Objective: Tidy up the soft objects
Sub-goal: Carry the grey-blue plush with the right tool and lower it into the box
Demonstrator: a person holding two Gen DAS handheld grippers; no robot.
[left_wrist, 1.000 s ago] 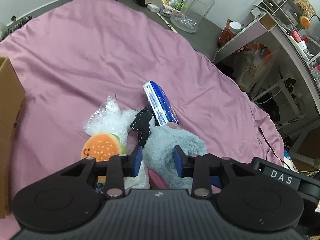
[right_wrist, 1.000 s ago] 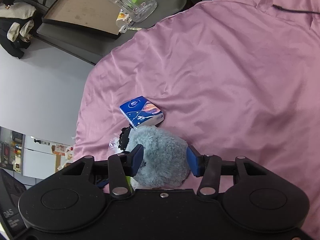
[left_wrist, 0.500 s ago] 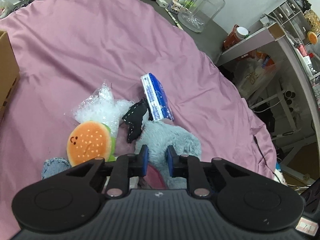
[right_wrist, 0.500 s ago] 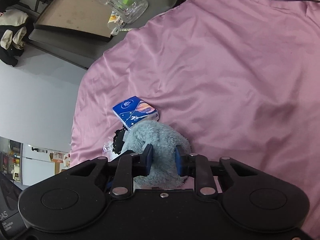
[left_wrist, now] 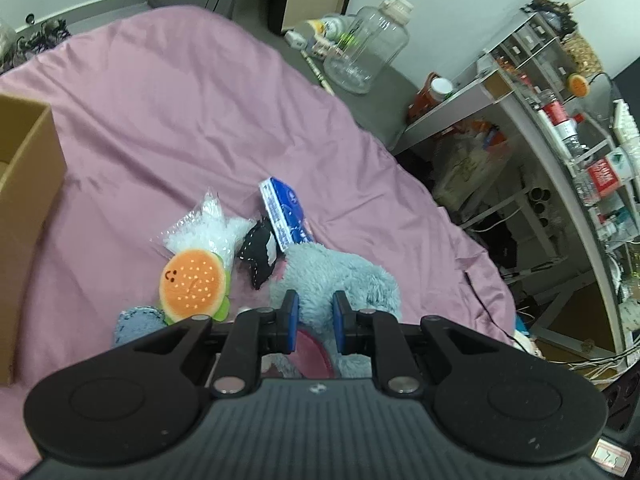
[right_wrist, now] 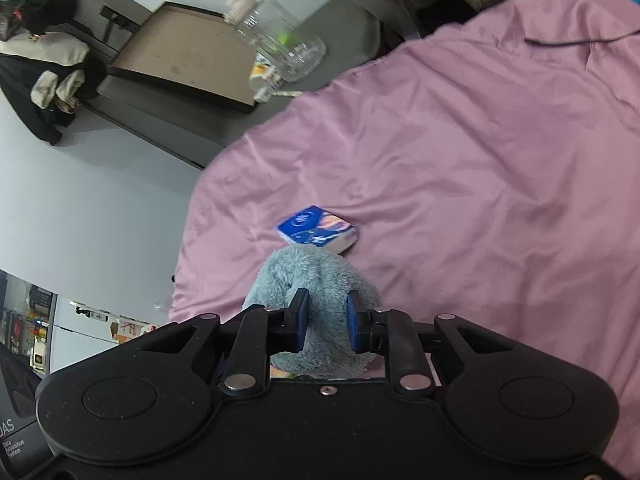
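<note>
a pink sheet [left_wrist: 168, 128] covers the bed, with a cardboard box [left_wrist: 24, 184] at its left edge. in the near middle lies the fluffy blue plush toy [left_wrist: 340, 276], beside a burger toy [left_wrist: 194, 284] and tissue pack [left_wrist: 286, 216]. left tongs [left_wrist: 313, 316] and right tongs [right_wrist: 325, 320] both pinch its fur. this looks like the pick-up step; next probably calls for lifting together toward the box.

grey-blue furry plush [left_wrist: 344, 276] | bunched, pinched | on pink sheet [left_wrist: 168, 128]
</note>
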